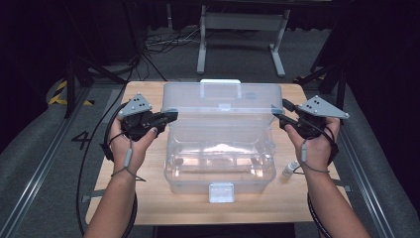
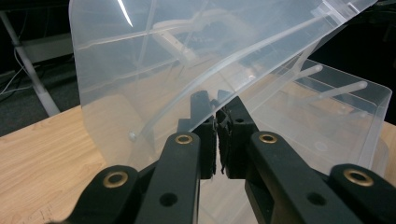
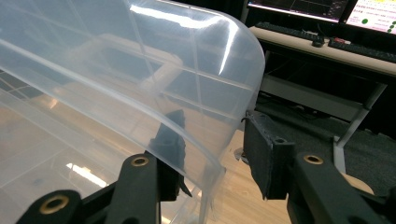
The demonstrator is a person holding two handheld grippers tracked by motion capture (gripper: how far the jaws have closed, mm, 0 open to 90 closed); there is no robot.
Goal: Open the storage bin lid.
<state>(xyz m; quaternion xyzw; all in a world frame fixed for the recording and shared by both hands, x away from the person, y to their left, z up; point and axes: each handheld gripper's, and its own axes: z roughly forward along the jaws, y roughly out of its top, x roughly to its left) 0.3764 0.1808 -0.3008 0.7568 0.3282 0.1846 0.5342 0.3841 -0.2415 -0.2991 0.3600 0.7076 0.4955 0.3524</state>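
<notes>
A clear plastic storage box stands in the middle of the wooden table, its clear lid raised upright at the back. My left gripper is at the lid's left edge. In the left gripper view its jaws are shut on the edge of the lid. My right gripper is at the lid's right edge. In the right gripper view the lid's rim lies between the jaws of the right gripper. One jaw is behind the plastic, and the other pad stands apart from it.
A small white bottle lies on the table just right of the box. The box's front latch faces me. A white desk frame and cables are on the floor beyond the table. A desk with monitors is behind.
</notes>
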